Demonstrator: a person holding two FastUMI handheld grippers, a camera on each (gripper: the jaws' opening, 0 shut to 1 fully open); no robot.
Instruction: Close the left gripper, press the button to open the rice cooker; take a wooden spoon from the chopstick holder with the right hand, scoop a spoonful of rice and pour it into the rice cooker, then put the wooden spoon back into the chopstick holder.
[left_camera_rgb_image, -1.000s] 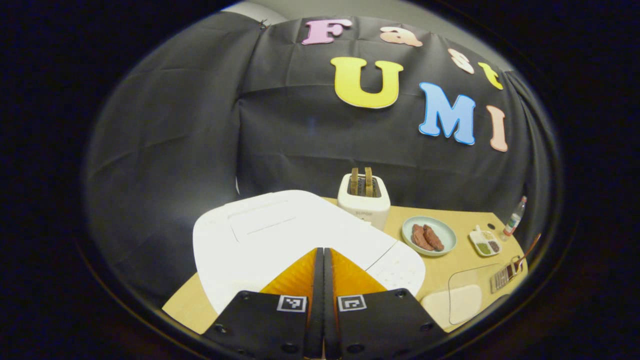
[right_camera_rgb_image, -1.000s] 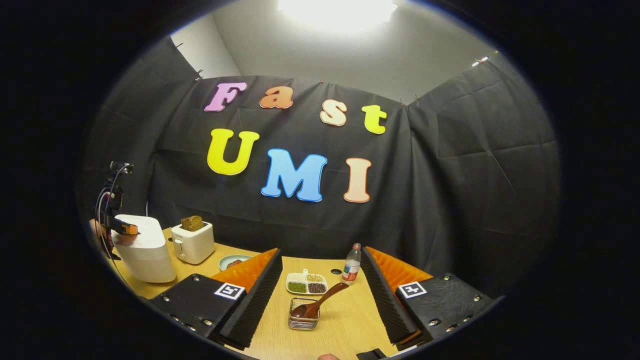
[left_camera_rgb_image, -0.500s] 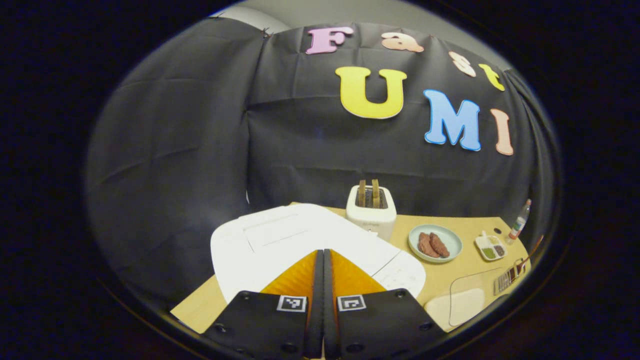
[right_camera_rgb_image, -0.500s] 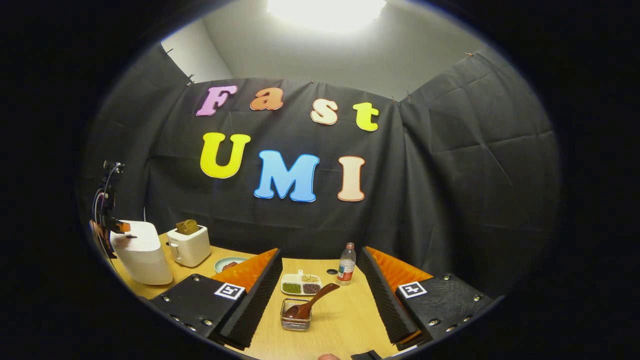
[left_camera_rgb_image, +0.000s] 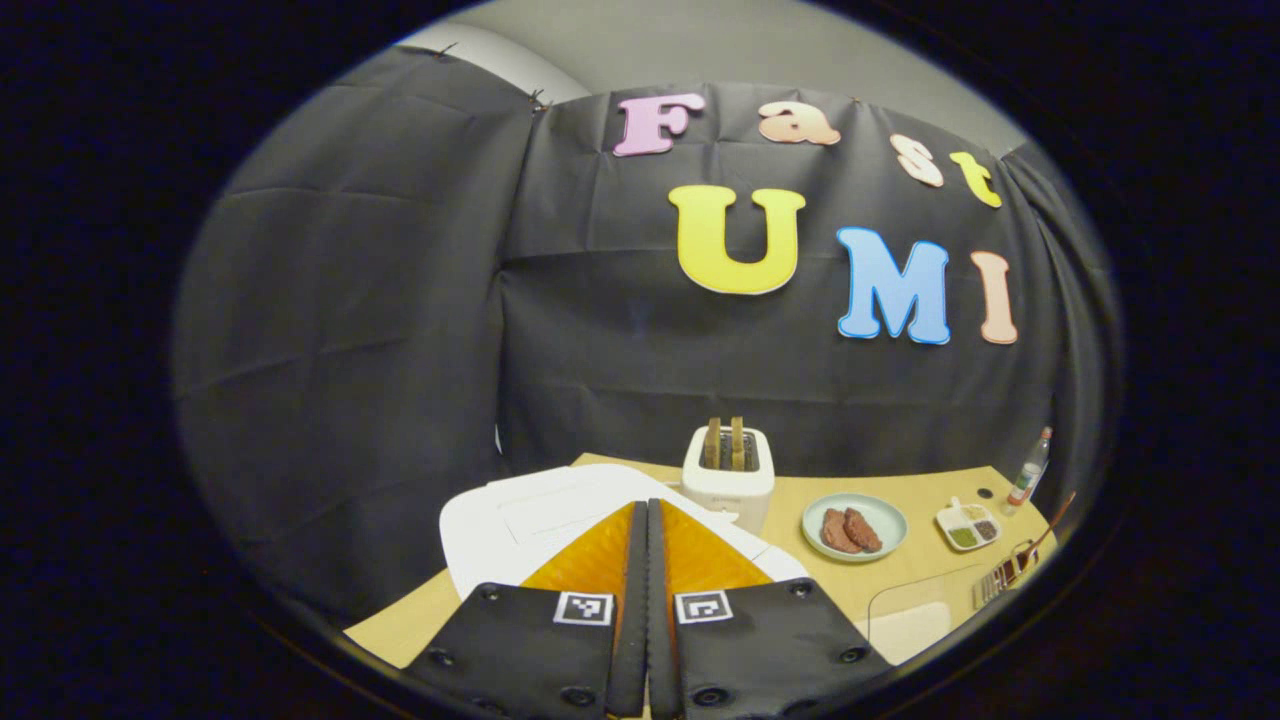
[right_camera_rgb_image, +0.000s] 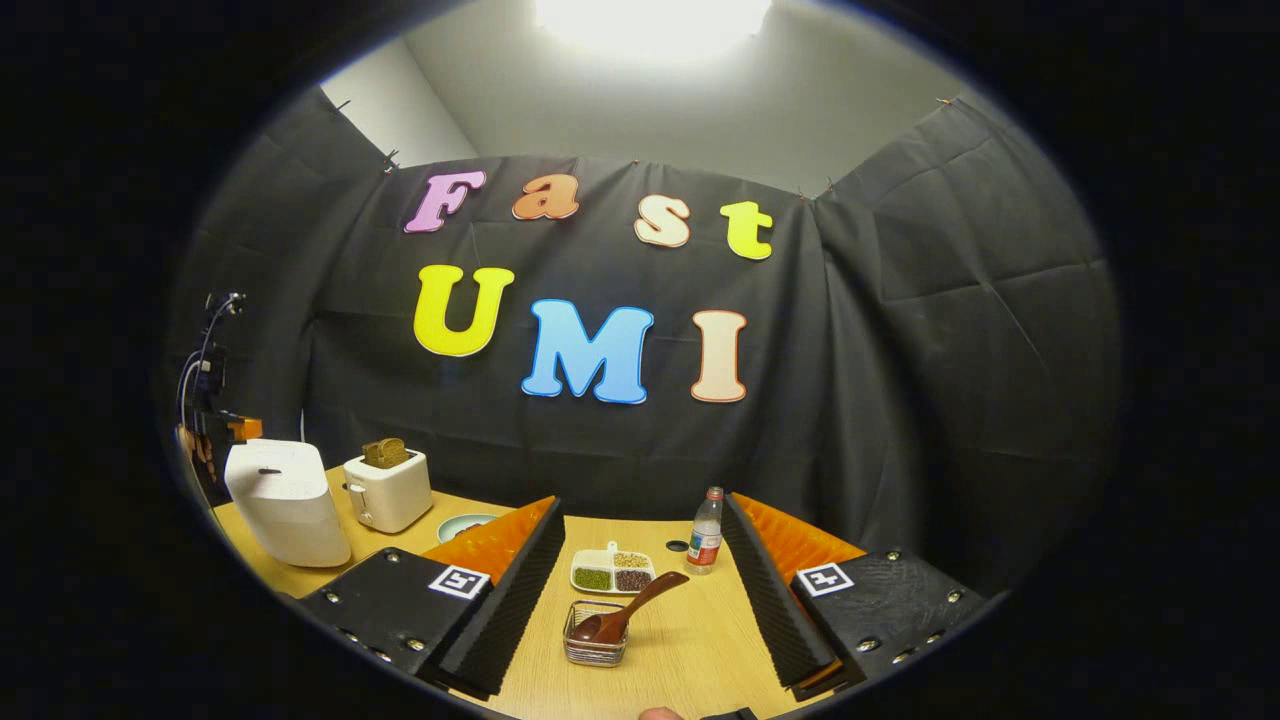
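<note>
Lifted back from the cooker (left_camera_rgb_image: 545, 520) since 1.0 s ago, the left gripper (left_camera_rgb_image: 647, 560) now sits above its near edge, fingers pressed together on nothing. Lid is down. In the right gripper view, the right gripper (right_camera_rgb_image: 640, 570) hovers with jaws wide, holding nothing. Between its fingers, farther off, the spoon (right_camera_rgb_image: 625, 610) leans in the holder (right_camera_rgb_image: 594, 648) on the table (right_camera_rgb_image: 690, 640). Cooker stands far left, beside the toaster (right_camera_rgb_image: 388, 487).

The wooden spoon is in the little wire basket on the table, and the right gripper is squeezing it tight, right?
Not quite. The wooden spoon is in the wire basket, but the right gripper isn't squeezing it. The right gripper view shows its two fingers spread wide apart, with the spoon between them, untouched.
</note>
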